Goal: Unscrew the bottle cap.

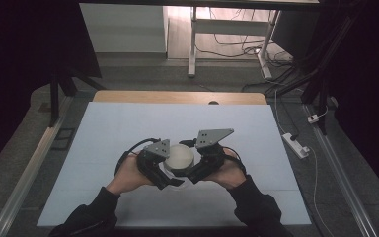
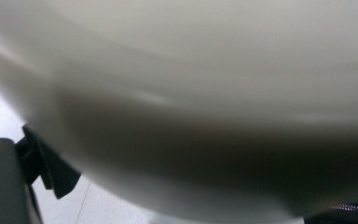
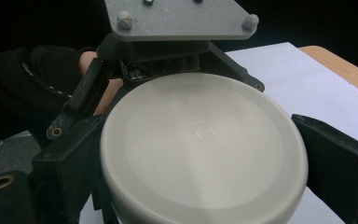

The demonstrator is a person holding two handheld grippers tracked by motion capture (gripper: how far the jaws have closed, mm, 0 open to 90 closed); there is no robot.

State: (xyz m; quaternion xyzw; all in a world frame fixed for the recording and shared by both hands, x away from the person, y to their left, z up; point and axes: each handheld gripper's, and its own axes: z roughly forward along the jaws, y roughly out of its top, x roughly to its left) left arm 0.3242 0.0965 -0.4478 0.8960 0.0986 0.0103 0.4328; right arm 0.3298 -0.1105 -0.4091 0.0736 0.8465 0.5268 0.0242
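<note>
A white round container (image 1: 181, 156) with a flat top sits low over the pale table mat (image 1: 128, 123), between both grippers. My left gripper (image 1: 164, 174) holds it from the left and my right gripper (image 1: 197, 170) from the right. In the right gripper view the container's top (image 3: 200, 140) lies between the two black jaws, which press its rim on either side. The left gripper (image 3: 135, 70) faces me from behind it there. In the left gripper view the container's curved side (image 2: 205, 116) is blurred and very close, with one black fingertip (image 2: 51, 170) against its lower left.
The mat covers a wooden table whose far edge (image 1: 177, 97) shows bare. A white power strip (image 1: 296, 144) and cables lie on the floor to the right. A white desk frame (image 1: 193, 44) stands beyond the table.
</note>
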